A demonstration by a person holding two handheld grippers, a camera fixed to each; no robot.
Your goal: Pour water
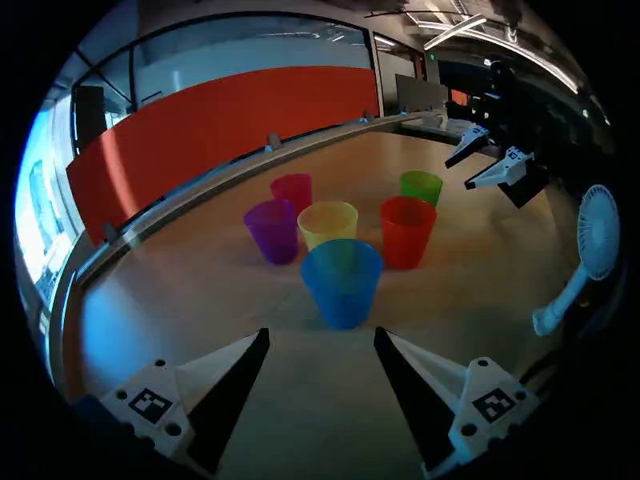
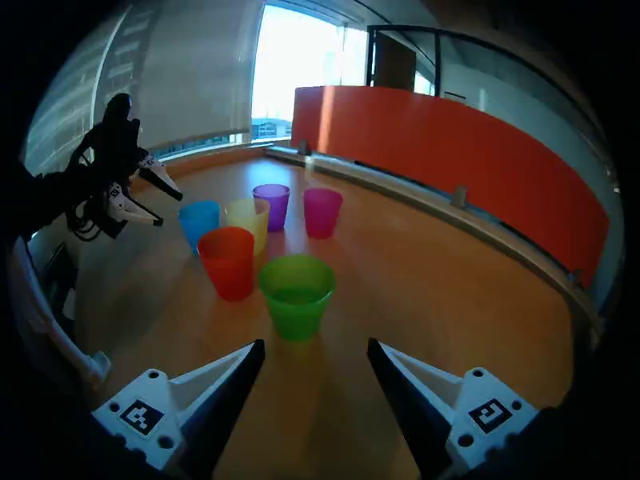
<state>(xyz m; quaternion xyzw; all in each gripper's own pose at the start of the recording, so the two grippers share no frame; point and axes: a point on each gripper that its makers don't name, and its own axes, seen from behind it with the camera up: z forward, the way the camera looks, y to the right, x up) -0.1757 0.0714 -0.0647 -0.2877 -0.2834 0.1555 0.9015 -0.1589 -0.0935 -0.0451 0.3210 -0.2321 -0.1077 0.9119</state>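
Blue cup (image 1: 342, 282) stands near our left gripper (image 1: 320, 330), spread wide; green cup (image 2: 296, 298) near our right gripper (image 2: 315, 342), likewise wide.

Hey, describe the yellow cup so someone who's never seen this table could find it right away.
A wooden table runs along an orange panel, and six cups cluster on it. The yellow cup stands in the cluster's middle, ringed by blue, purple, pink, green and red. It is the only yellow one.

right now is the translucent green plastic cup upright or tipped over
Upright: the translucent green plastic cup stands on its base on the wooden table, rim facing up.
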